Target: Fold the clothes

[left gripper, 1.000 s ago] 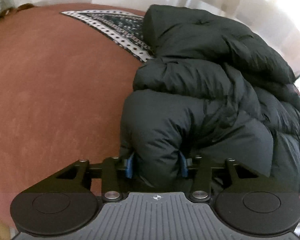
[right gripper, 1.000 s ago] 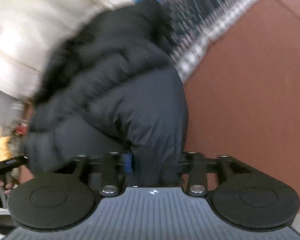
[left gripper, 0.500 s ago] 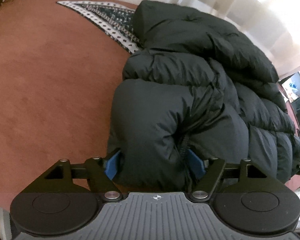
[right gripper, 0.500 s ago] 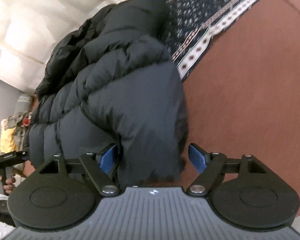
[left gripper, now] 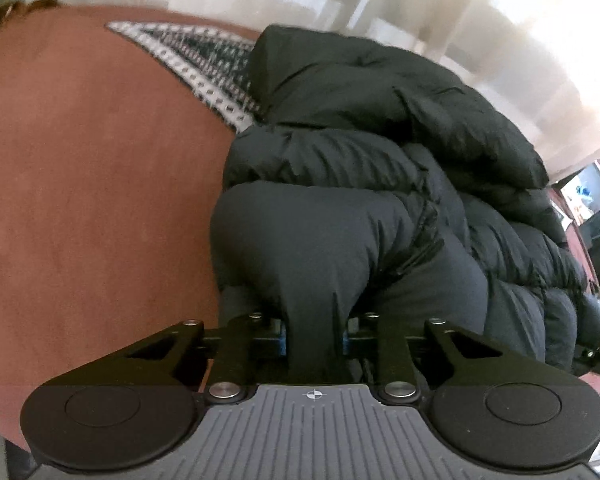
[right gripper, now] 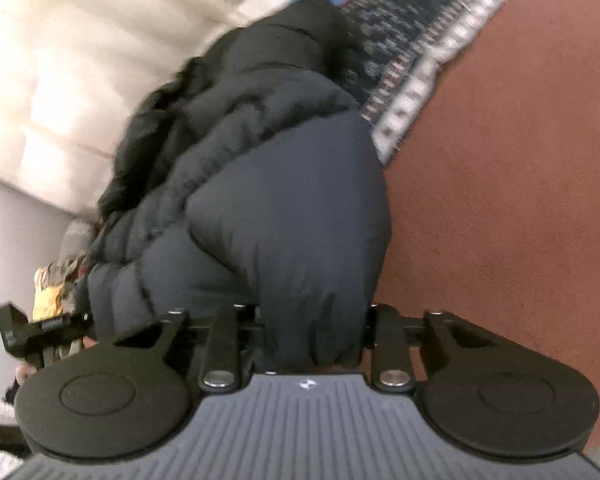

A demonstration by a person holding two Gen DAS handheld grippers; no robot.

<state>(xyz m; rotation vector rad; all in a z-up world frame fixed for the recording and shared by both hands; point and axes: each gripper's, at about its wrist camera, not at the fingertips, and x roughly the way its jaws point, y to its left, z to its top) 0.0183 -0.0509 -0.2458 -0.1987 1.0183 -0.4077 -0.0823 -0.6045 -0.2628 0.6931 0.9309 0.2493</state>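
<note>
— What sort of place is this?
— A home: rust-brown bedspread (left gripper: 80, 184), patterned textile (left gripper: 204, 56), pale curtains (left gripper: 440, 12) and a screen (left gripper: 584, 196) at the side.

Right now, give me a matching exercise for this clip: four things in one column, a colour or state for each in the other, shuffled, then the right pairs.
Things:
1. puffer jacket
2. surface under the jacket
3. patterned cloth
4. left hand-held gripper

Colours or states:
A. reddish brown and plain
B. pinching a fold of fabric
C. black and quilted
D. dark with a white dotted border

Pairs: 1-C, 2-A, 3-D, 4-B. The left hand-held gripper's jaws have just been closing, with jacket fabric between them.
</note>
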